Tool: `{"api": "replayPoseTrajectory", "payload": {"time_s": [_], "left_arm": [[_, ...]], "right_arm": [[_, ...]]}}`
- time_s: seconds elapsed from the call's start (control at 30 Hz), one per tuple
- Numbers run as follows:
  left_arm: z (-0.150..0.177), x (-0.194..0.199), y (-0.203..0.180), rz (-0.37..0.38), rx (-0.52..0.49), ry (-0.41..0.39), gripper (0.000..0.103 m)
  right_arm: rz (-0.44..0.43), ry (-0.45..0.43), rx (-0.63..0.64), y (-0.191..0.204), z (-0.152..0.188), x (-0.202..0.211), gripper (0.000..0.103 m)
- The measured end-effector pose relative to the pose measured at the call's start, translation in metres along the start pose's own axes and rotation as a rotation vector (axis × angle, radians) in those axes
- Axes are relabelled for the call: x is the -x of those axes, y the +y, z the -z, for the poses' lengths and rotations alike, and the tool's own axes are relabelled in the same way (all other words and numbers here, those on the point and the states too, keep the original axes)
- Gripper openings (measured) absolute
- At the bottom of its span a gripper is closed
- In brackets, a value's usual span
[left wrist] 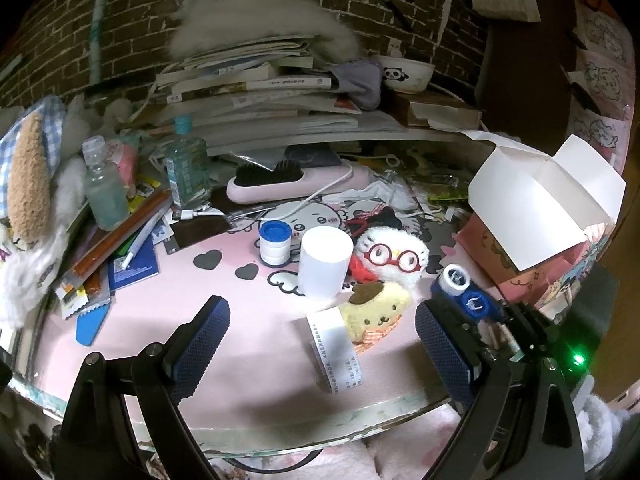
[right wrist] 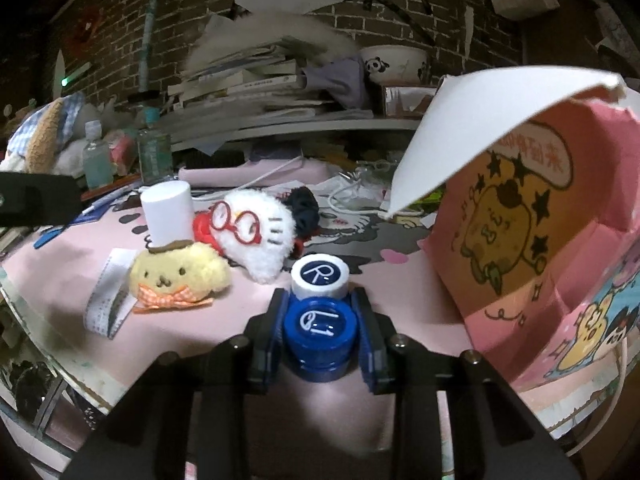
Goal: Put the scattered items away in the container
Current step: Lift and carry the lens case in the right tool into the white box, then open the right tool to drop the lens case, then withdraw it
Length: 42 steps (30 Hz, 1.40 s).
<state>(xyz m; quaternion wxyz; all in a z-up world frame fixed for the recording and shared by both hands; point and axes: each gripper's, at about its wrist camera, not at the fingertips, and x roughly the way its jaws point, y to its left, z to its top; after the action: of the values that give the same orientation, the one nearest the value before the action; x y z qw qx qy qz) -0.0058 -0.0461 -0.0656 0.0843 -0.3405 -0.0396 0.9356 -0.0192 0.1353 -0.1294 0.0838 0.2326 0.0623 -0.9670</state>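
Brick wall and stacked books back a cluttered pink worktop (right wrist: pixel 360 292). Low in the centre of the right wrist view, the right gripper (right wrist: pixel 320 334) is clamped on a contact lens case (right wrist: pixel 319 312), fingers pressing its blue "L" cap from both sides while the white "R" cap pokes forward. It looks light, rigid and smooth plastic, so a firm squeeze on the round cap seems wise against slipping. The open pink box (right wrist: pixel 532 264) fills the right of that frame, just beside the case. The left gripper (left wrist: pixel 320 340) hovers with fingers wide apart, holding nothing, near the yellow plush (left wrist: pixel 378 312).
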Motion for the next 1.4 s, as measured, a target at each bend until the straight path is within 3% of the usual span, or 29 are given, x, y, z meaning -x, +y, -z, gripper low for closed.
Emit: {"api": "replayPoseTrajectory", "payload": {"time_s": [0.17, 0.43, 0.57, 0.67, 0.8, 0.93, 1.07, 1.27, 1.4], "left_arm": [[0.002, 0.0, 0.005, -0.009, 0.009, 0.003, 0.093], [0.004, -0.002, 0.008, -0.001, 0.025, 0.02, 0.093], [0.003, -0.004, 0.004, 0.017, 0.026, 0.026, 0.093], [0.002, -0.005, -0.002, 0.026, 0.017, 0.028, 0.093], [0.0, -0.005, -0.012, 0.031, 0.011, 0.027, 0.093], [-0.004, -0.002, -0.021, 0.032, 0.016, 0.017, 0.093], [-0.008, 0.0, -0.027, 0.026, 0.023, 0.002, 0.093], [-0.01, 0.001, -0.034, 0.045, 0.0, 0.001, 0.093], [-0.009, 0.0, -0.035, 0.041, -0.003, 0.01, 0.093]], "right_arm": [[0.02, -0.09, 0.084, 0.015, -0.011, 0.018, 0.028], [-0.064, -0.19, 0.09, 0.012, -0.068, 0.061, 0.028], [-0.1, -0.062, 0.023, -0.031, -0.115, 0.065, 0.028], [-0.057, 0.028, -0.005, -0.071, -0.139, 0.062, 0.028], [0.006, 0.233, 0.008, -0.116, -0.158, 0.036, 0.028], [0.041, 0.457, 0.048, -0.141, -0.159, -0.003, 0.028], [0.05, 0.587, 0.065, -0.152, -0.147, -0.03, 0.028], [0.056, 0.732, 0.09, -0.156, -0.132, -0.053, 0.028], [0.072, 0.776, 0.122, -0.154, -0.129, -0.057, 0.028]]}}
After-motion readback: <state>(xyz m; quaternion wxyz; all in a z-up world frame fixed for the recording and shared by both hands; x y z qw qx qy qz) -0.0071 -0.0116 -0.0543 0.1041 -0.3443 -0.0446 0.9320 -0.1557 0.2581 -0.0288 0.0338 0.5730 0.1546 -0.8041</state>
